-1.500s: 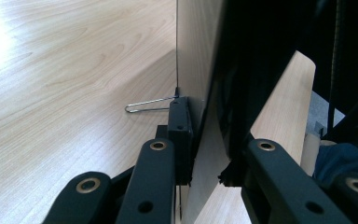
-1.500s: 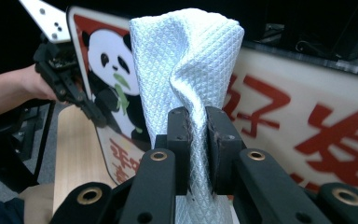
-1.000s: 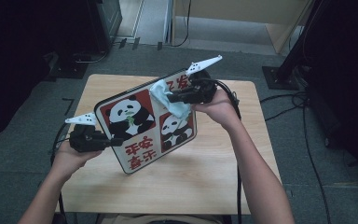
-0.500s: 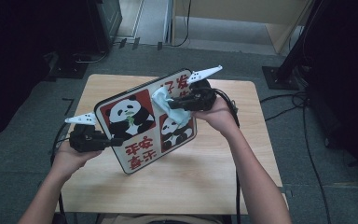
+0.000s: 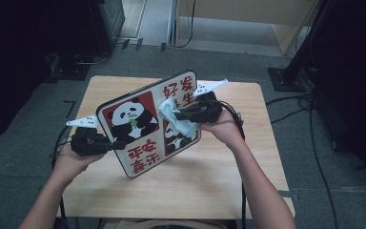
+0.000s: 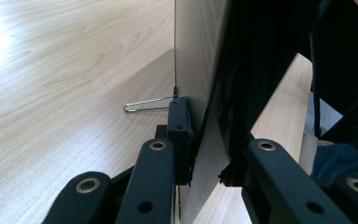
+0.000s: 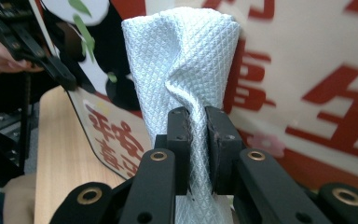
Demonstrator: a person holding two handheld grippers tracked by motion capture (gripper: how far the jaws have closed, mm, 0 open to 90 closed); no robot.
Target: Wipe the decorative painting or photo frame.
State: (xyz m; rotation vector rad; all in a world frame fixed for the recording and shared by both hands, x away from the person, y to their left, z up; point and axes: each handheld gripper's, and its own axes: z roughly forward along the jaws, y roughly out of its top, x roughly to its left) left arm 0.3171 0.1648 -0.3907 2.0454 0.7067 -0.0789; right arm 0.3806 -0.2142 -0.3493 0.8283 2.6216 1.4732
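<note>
A square panda sign [image 5: 143,129] with red characters stands tilted on its lower corner above the table. My left gripper [image 5: 116,144] is shut on its left edge; the left gripper view shows the board's edge [image 6: 205,93] clamped between the jaws. My right gripper [image 5: 174,114] is shut on a pale blue-white textured cloth [image 5: 174,114] and presses it against the sign's face near the middle. In the right gripper view the cloth [image 7: 186,60] rises from the jaws against the sign [image 7: 307,74], with the left gripper [image 7: 51,70] at the upper left.
The wooden table [image 5: 248,157] has bare room on its right and front. A wire clip [image 6: 144,105] pokes out by the sign's back. Cables [image 5: 314,143] run over the floor at the right, and dark equipment stands at the far left.
The right gripper has dragged the cloth down and to the left across the sign's face. The left gripper and the sign have stayed almost still.
</note>
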